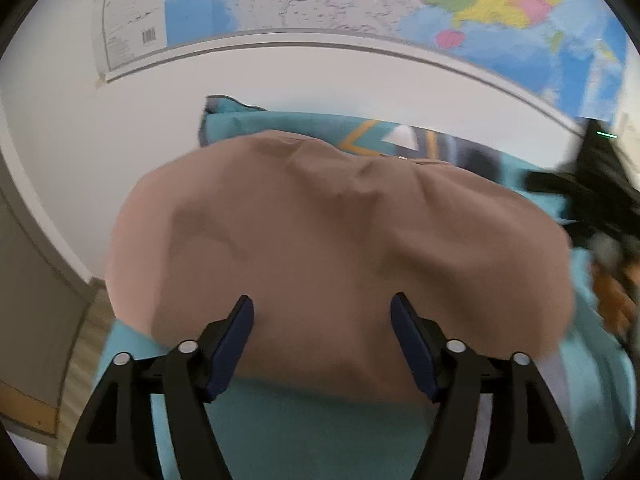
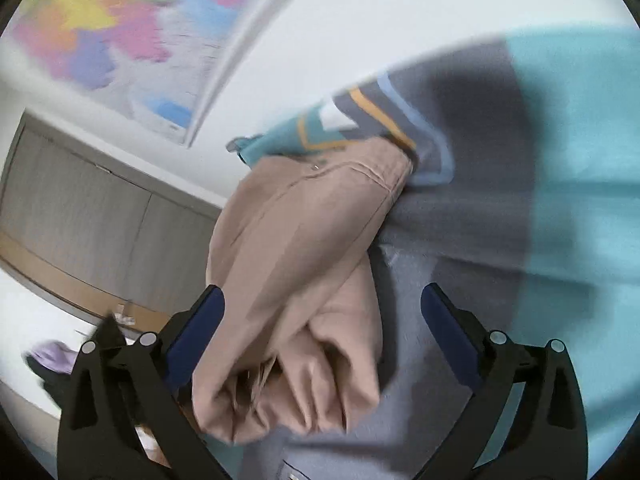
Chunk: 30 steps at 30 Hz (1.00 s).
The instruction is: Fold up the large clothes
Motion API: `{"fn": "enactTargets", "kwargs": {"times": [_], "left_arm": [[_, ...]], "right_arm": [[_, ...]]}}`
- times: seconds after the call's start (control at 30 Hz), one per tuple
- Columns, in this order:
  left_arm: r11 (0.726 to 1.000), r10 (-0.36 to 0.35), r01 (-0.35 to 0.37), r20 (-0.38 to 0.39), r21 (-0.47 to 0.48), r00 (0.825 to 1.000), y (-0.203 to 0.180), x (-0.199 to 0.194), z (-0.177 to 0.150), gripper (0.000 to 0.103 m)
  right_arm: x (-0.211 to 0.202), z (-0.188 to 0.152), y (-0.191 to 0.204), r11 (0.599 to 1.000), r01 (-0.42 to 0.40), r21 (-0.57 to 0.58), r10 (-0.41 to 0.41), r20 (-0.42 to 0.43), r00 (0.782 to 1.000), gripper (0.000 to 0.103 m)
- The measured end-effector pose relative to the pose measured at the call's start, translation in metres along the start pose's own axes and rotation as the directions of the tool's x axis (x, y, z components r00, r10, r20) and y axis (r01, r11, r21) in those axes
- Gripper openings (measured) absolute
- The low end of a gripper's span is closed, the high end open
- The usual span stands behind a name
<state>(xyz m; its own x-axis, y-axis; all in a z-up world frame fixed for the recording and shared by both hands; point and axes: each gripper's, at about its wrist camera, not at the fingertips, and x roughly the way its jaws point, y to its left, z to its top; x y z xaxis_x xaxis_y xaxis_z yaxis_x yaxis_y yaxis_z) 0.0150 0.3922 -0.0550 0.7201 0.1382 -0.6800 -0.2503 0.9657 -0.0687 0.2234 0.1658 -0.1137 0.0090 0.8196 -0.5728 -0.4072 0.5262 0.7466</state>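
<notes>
A tan garment [image 1: 328,240] lies folded on a teal and grey bedspread [image 1: 304,432]. My left gripper [image 1: 322,308] is open just above the garment's near edge, with its blue-padded fingers [image 1: 236,340] apart and holding nothing. In the right wrist view the same tan garment [image 2: 296,264] shows from its side, with bunched layers at the near end. My right gripper [image 2: 322,300] is open, its jaws wide apart on either side of that bunched end, not closed on it. My right gripper also shows as a dark blur at the right of the left wrist view [image 1: 596,184].
A world map [image 1: 360,4] hangs on the white wall behind the bed. Grey cabinet doors [image 2: 92,216] and a wooden ledge stand to the left. The bedspread [image 2: 580,200] extends to the right. A purple item [image 2: 56,354] lies at the lower left.
</notes>
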Motion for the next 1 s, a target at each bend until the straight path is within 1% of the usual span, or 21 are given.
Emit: {"fn": "enactTargets", "kwargs": {"times": [0.03,0.1,0.17,0.2,0.23,0.27,0.3,0.33,0.37,0.4,0.47,0.57,0.63,0.67,0.7,0.73,0.77,0.83,0.9,0.97,1.0], "left_arm": [[1.0,-0.013,0.013,-0.004,0.012,1.0,-0.002,-0.002,-0.006,0.072],[0.999,-0.018,0.019,-0.018,0.048,1.0,-0.008,-0.001,-0.015,0.073],[0.999,-0.023,0.024,-0.03,0.04,0.999,-0.008,0.005,-0.019,0.074],[0.999,-0.035,0.036,-0.035,0.025,0.999,-0.006,0.008,-0.019,0.074],[0.999,-0.04,0.041,-0.036,0.018,0.999,-0.006,0.01,-0.02,0.075],[0.999,-0.04,0.041,-0.039,0.013,0.998,-0.006,0.012,-0.02,0.075],[0.999,-0.038,0.038,-0.042,0.011,0.998,-0.007,0.014,-0.019,0.075],[0.999,-0.035,0.036,-0.044,0.015,0.998,-0.008,0.015,-0.018,0.076],[0.999,-0.027,0.028,-0.047,0.02,0.999,-0.01,0.016,-0.017,0.076],[0.999,-0.021,0.023,-0.048,0.024,0.999,-0.012,0.017,-0.015,0.076],[1.0,-0.016,0.017,-0.045,0.023,0.999,-0.015,0.02,-0.01,0.076],[1.0,-0.02,0.02,-0.031,-0.008,0.999,-0.02,0.027,0.004,0.076],[1.0,-0.01,0.009,-0.029,-0.024,1.0,-0.027,0.034,0.013,0.076],[1.0,0.003,-0.003,-0.032,-0.029,0.999,-0.029,0.038,0.015,0.077],[0.999,0.023,-0.024,-0.041,-0.027,0.999,-0.032,0.044,0.017,0.077],[0.999,0.036,-0.037,-0.045,-0.02,0.998,-0.035,0.046,0.017,0.078],[0.999,0.046,-0.046,-0.041,-0.005,0.998,-0.038,0.047,0.015,0.079],[0.999,0.046,-0.046,-0.031,0.015,0.998,-0.039,0.043,0.013,0.079],[1.0,0.018,-0.018,-0.021,-0.008,1.0,-0.032,0.035,0.013,0.079],[0.999,-0.002,0.002,-0.011,-0.034,1.0,-0.025,0.026,0.015,0.077],[0.999,-0.015,0.015,0.009,-0.038,1.0,-0.022,0.019,0.015,0.077]], "right_arm": [[0.008,0.004,-0.003,1.0,-0.006,0.013,0.007,-0.019,1.0,0.097],[0.027,0.012,0.006,0.999,-0.026,-0.036,0.024,-0.051,0.998,0.098],[0.045,0.016,0.015,0.991,-0.129,-0.033,0.124,-0.123,0.985,0.086],[0.058,0.017,0.02,0.988,-0.148,-0.042,0.139,-0.167,0.976,0.082],[0.064,0.017,0.022,0.99,-0.128,-0.058,0.117,-0.166,0.979,0.063],[0.077,0.017,0.024,0.99,-0.119,-0.079,0.102,-0.192,0.976,0.038],[0.085,0.018,0.021,0.989,-0.134,-0.058,0.119,-0.211,0.97,0.029],[0.087,0.018,0.02,0.989,-0.139,-0.049,0.126,-0.21,0.97,0.022],[0.085,0.02,0.025,0.986,-0.137,-0.094,0.116,-0.198,0.973,0.018],[0.081,0.024,0.037,0.978,-0.114,-0.178,0.081,-0.183,0.98,0.016],[0.071,0.035,0.058,0.96,-0.093,-0.265,0.054,-0.15,0.987,0.013],[0.053,0.056,0.096,0.92,-0.06,-0.387,0.028,-0.087,0.996,0.012],[0.051,0.06,0.114,0.886,-0.035,-0.463,0.012,-0.053,0.999,0.012],[0.055,0.058,0.119,0.856,0.009,-0.516,-0.031,-0.033,0.999,0.012],[0.056,0.056,0.115,0.849,0.031,-0.528,-0.058,-0.035,0.998,0.012],[0.061,0.055,0.107,0.853,0.05,-0.519,-0.087,-0.046,0.995,0.014],[0.064,0.055,0.089,0.865,0.1,-0.492,-0.143,-0.049,0.989,0.017],[0.065,0.057,0.056,0.913,0.15,-0.38,-0.187,-0.064,0.98,0.051],[0.05,0.054,0.038,0.941,0.151,-0.302,-0.177,-0.061,0.982,0.064],[0.028,0.049,0.033,0.955,0.112,-0.274,-0.125,-0.03,0.992,0.064],[0.014,0.043,0.035,0.951,0.116,-0.288,-0.122,-0.003,0.993,0.066]]}}
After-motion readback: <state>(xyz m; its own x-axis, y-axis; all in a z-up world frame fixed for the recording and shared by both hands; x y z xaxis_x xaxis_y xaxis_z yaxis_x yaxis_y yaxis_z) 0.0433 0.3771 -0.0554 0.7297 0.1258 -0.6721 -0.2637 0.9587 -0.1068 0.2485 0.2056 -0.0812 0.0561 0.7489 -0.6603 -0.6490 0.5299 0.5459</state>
